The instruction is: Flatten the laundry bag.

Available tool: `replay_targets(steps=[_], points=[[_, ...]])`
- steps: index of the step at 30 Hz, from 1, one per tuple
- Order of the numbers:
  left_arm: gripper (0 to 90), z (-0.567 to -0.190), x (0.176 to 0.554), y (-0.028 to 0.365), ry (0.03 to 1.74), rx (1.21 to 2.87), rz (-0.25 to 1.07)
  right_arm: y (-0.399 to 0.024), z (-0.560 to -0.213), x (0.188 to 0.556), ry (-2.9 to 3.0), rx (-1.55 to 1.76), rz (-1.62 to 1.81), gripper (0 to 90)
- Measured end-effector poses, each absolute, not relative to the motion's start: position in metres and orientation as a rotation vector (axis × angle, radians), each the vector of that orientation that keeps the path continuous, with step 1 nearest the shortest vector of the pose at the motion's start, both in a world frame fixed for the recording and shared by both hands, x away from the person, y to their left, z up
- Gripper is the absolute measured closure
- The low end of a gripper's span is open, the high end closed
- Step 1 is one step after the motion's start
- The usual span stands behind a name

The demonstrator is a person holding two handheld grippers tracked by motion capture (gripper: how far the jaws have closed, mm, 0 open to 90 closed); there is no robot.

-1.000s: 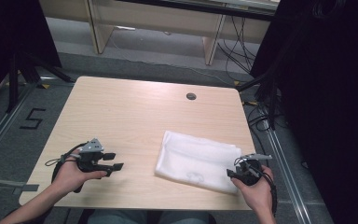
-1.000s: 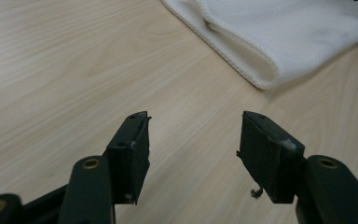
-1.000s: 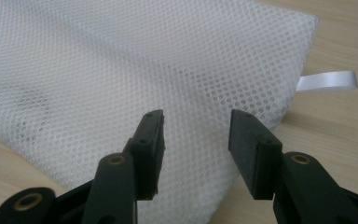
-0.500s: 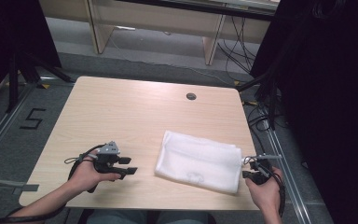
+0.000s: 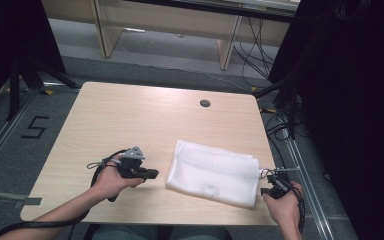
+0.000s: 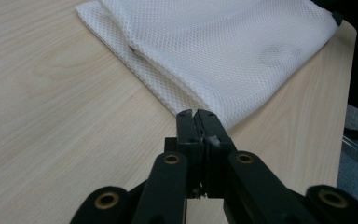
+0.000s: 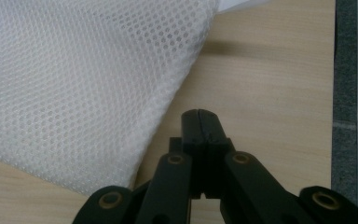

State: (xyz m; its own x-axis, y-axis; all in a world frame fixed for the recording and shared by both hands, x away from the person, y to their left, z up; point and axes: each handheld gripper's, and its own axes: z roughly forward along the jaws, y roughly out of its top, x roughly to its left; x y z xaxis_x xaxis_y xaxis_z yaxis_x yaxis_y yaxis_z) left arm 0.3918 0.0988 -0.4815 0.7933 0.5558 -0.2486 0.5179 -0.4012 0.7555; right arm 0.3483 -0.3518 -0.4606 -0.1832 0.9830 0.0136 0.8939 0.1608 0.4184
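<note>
A folded white mesh cloth (image 5: 212,170) lies flat on the wooden table (image 5: 145,120), near its front right. My left gripper (image 5: 155,174) is held just left of the cloth and points at its near corner. Its jaws have just been closing and now meet with nothing between them; in the left gripper view its tips (image 6: 196,114) hang just short of the cloth's edge (image 6: 223,46). My right gripper (image 5: 271,176) sits at the cloth's right side by the table edge. In the right gripper view it (image 7: 199,114) is shut and empty over bare wood beside the mesh (image 7: 74,70).
A round cable hole (image 5: 205,103) sits at the table's far side. The table's right edge (image 7: 333,93) runs close to my right gripper, with grey floor and a rail beyond. Cables and desk legs stand behind the table.
My left hand has carried its gripper rightward toward the cloth, and its jaws have come together. My right hand has stayed at the cloth's right edge.
</note>
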Motion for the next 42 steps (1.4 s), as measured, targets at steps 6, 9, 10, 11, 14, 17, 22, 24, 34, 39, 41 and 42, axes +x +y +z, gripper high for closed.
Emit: replay_targets(steps=[6,9,10,11,14,17,22,24,34,39,41,42], points=[[85.0,-0.487,0.393,0.077,0.780,2.110,0.056,-0.343,-0.462,0.348,2.184,1.882,0.428,90.0],[85.8,-0.488,0.393,0.072,0.764,2.126,0.057,-0.340,-0.462,0.350,2.167,1.899,0.431,90.0],[86.0,-0.487,0.393,0.070,0.751,2.143,0.074,-0.337,-0.463,0.353,2.175,1.899,0.402,90.0],[85.9,-0.488,0.394,0.070,0.744,2.146,0.075,-0.335,-0.464,0.355,2.175,1.890,0.399,90.0],[85.5,-0.490,0.395,0.073,0.765,2.149,0.073,-0.325,-0.465,0.363,2.178,1.881,0.368,90.0],[84.4,-0.490,0.399,0.079,0.757,2.185,0.090,-0.315,-0.468,0.372,2.191,1.843,0.364,90.0],[83.7,-0.490,0.406,0.094,0.801,2.176,0.105,-0.300,-0.473,0.388,2.245,1.747,0.355,90.0],[83.6,-0.490,0.408,0.101,0.820,2.179,0.120,-0.289,-0.473,0.394,2.245,1.788,0.319,90.0],[83.0,-0.485,0.423,0.142,0.935,2.149,0.169,-0.237,-0.471,0.426,2.307,1.705,0.306,89.1],[82.6,-0.484,0.430,0.163,0.998,2.115,0.196,-0.212,-0.472,0.442,2.330,1.666,0.317,88.3],[82.4,-0.483,0.432,0.171,1.024,2.096,0.193,-0.203,-0.472,0.448,2.356,1.652,0.323,87.4],[82.1,-0.482,0.433,0.175,1.036,2.090,0.201,-0.196,-0.471,0.451,2.353,1.684,0.342,87.1]])
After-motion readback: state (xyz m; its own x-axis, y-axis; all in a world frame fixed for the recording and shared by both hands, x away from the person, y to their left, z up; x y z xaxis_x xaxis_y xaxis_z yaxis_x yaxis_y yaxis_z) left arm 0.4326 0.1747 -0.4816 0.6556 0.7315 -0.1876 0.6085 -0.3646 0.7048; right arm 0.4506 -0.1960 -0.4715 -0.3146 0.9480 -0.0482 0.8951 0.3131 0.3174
